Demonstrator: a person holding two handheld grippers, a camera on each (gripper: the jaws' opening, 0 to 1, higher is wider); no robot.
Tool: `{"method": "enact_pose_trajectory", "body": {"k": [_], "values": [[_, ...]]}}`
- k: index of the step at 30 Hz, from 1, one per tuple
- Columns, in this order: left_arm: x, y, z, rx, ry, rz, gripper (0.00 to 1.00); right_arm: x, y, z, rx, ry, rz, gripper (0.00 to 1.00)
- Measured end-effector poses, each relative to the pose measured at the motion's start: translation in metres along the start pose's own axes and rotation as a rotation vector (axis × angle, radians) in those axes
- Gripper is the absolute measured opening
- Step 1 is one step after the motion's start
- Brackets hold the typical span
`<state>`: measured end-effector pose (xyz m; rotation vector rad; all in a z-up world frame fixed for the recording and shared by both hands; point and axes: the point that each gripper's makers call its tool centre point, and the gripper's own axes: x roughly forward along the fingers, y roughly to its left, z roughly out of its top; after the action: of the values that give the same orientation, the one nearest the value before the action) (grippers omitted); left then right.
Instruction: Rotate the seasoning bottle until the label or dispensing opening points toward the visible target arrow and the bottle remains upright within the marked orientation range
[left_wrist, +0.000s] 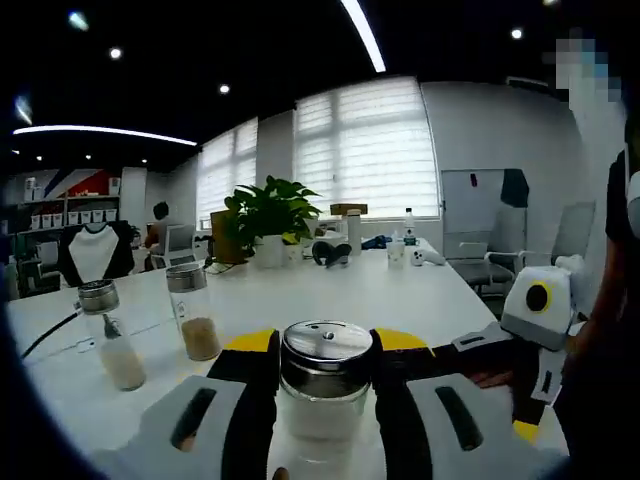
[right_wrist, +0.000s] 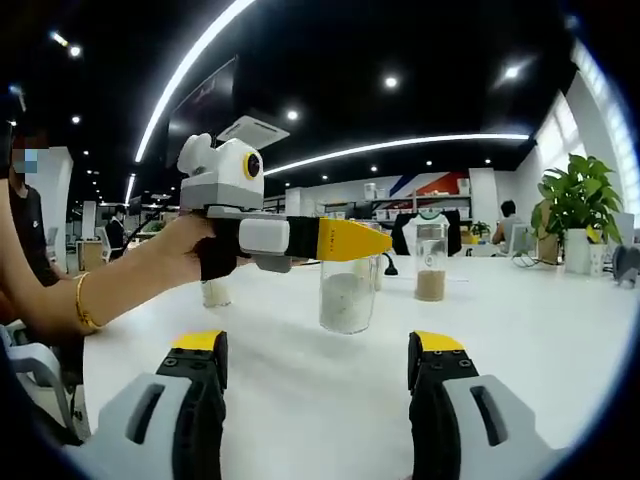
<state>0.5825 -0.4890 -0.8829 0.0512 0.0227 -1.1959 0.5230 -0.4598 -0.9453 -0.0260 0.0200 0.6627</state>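
A clear seasoning bottle (left_wrist: 324, 395) with a steel shaker lid and white grains stands upright on the white table (left_wrist: 400, 290). My left gripper (left_wrist: 325, 345) is shut on it, its yellow-tipped jaws pressing both sides just under the lid. In the right gripper view the same bottle (right_wrist: 346, 293) stands upright mid-table, with the left gripper (right_wrist: 345, 241) clamped across its top and a person's hand (right_wrist: 185, 250) holding it. My right gripper (right_wrist: 320, 350) hangs open near the table's front, a short way from the bottle, with nothing between its jaws.
Two more shaker bottles stand to the left, one with white grains (left_wrist: 112, 338) and one with brown grains (left_wrist: 193, 312). A potted plant (left_wrist: 270, 215), a headset and small items sit at the table's far end. Office chairs and shelves lie beyond.
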Motion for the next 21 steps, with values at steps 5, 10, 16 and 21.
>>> {"method": "enact_pose_trajectory", "body": {"k": [5,10,16,21], "values": [[0.003,-0.017,-0.003,0.038,0.012,-0.072,0.38,0.000,0.002,-0.001,-0.008,0.003,0.007,0.71],[0.006,-0.037,-0.005,-0.015,0.002,-0.178,0.38,-0.001,0.002,-0.001,-0.014,0.004,0.006,0.69],[0.009,-0.051,-0.006,-0.009,-0.001,-0.238,0.38,-0.001,0.002,0.000,-0.014,0.002,0.009,0.67],[0.010,-0.056,-0.007,-0.039,-0.006,-0.268,0.38,-0.003,0.002,0.003,-0.028,-0.014,-0.004,0.59]]}}
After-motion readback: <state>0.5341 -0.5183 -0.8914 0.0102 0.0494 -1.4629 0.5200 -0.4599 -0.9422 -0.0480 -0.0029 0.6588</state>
